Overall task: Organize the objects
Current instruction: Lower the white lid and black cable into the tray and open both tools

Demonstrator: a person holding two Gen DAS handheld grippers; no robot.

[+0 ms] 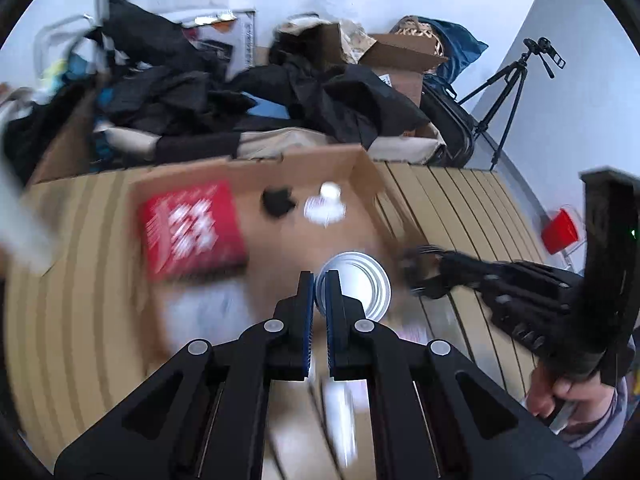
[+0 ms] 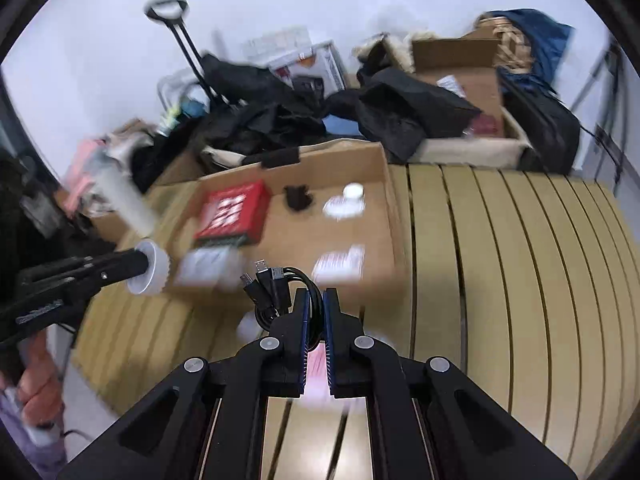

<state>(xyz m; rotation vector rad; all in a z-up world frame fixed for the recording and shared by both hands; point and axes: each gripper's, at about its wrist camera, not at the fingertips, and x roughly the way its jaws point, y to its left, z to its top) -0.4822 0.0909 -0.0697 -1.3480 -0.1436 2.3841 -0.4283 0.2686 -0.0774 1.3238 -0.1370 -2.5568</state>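
Both views blurred by motion. Left hand-held gripper (image 1: 319, 280) clenched on the rim of a round white lid (image 1: 354, 284); in the right wrist view the same lid (image 2: 151, 268) shows as a ribbed white disc pinched at the gripper's tip, held above the slatted wooden surface (image 2: 520, 260) just off the left edge of the shallow cardboard box (image 2: 360, 168). Right hand-held gripper (image 2: 316, 304) clamped on a coiled black cable (image 2: 276, 288), its plugs sticking up to the left of the blue pads, held over the near edge of the box. In the left wrist view the right gripper (image 1: 416, 276) reaches in from the right beside the box's right wall, the cable a dark smear at its tip, probably the same bundle. Inside the box: a red packet (image 2: 234, 212) toward the far left corner, a small black object (image 2: 297, 197) near the far wall's middle, a white bottle (image 2: 346, 202) lying toward the far right corner, and pale packets along the near edge, too smeared to identify. Behind the box, heaped black clothing (image 2: 400, 116) and more cardboard boxes against the wall. A tripod (image 1: 508, 96) stands at the far right, a red cup (image 1: 560, 228) at the surface's right edge.
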